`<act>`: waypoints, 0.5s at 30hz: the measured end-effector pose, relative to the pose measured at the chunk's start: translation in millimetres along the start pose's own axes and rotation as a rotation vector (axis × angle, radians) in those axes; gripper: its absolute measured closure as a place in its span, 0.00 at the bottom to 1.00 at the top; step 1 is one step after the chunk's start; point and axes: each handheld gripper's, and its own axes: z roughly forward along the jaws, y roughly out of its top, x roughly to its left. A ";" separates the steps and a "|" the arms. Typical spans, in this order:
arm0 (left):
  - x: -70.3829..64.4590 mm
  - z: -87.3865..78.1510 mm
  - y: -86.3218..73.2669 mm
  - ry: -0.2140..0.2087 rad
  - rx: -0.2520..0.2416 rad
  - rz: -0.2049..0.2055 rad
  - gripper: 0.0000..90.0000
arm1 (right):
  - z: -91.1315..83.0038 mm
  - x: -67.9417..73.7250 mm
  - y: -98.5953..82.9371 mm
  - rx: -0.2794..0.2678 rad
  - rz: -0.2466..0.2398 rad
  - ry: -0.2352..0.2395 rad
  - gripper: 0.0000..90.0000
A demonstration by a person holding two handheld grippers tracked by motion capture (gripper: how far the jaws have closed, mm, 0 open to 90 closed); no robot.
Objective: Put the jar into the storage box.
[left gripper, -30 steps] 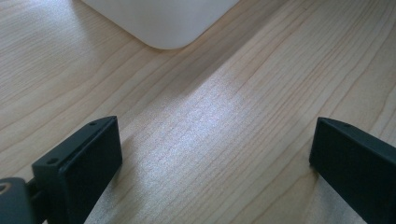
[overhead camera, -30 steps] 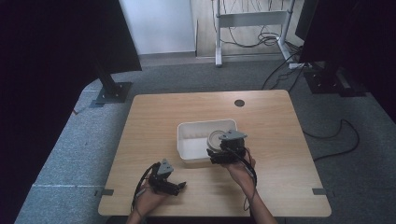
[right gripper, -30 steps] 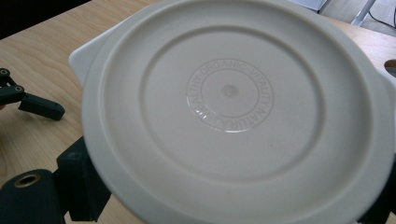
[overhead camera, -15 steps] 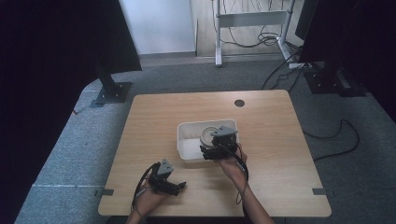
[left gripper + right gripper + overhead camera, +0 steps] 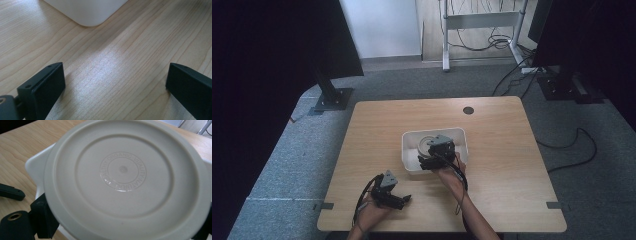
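White bin (image 5: 408,150) w/ round beige lid (image 5: 125,177) over it, embossed ring text; right tool (image 5: 428,162) pinching lid. Left tool (image 5: 115,82) spread wide on surface (image 5: 377,125).

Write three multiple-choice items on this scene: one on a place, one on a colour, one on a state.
1. Where is the right gripper?
A. at the white bin
B. by the table's round hole
C. off the table

2. What colour is the round lid?
A. blue
B. off-white
C. black

3. How do the left gripper's jaws stand?
A. shut on the lid
B. shut on nothing
C. wide open over bare wood

Answers: 1 A, the high view shows it over the bin's near side. 2 B, the right gripper view shows it off-white. 3 C, the left gripper view shows bare wood between the jaws.
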 end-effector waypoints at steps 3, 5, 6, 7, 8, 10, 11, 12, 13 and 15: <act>-0.1 0.1 0.0 -0.001 -0.001 -0.002 0.03 | 7.7 3.0 -0.6 0.010 -0.002 0.000 0.10; -0.1 0.1 0.0 -0.001 -0.001 -0.002 0.03 | 11.8 4.8 -1.1 0.020 -0.004 -0.001 0.10; -0.1 0.1 0.0 -0.001 -0.001 -0.002 0.03 | 14.0 5.6 -1.4 0.021 -0.008 -0.003 0.10; -0.1 0.1 0.0 -0.001 -0.001 -0.002 0.03 | 15.9 6.2 -1.8 0.025 -0.012 -0.004 0.10; -0.1 0.1 0.0 -0.001 -0.001 -0.001 0.03 | 17.6 7.0 -2.1 0.029 -0.012 -0.004 0.10; -0.1 0.1 0.0 0.000 -0.001 -0.001 0.03 | 20.8 8.0 -3.2 0.035 -0.013 -0.004 0.10; -0.1 0.1 0.0 0.000 -0.001 -0.001 0.03 | 22.5 8.6 -3.9 0.036 -0.012 -0.007 0.10; -0.1 0.1 0.0 0.000 -0.001 -0.001 0.03 | 23.9 9.0 -4.6 0.041 -0.014 -0.008 0.10; -0.1 0.1 0.0 0.000 -0.001 -0.001 0.03 | 25.5 9.4 -5.3 0.044 -0.016 -0.011 0.10; -0.1 0.0 0.0 0.000 -0.001 -0.001 0.03 | 28.4 9.8 -6.5 0.052 -0.022 -0.014 0.10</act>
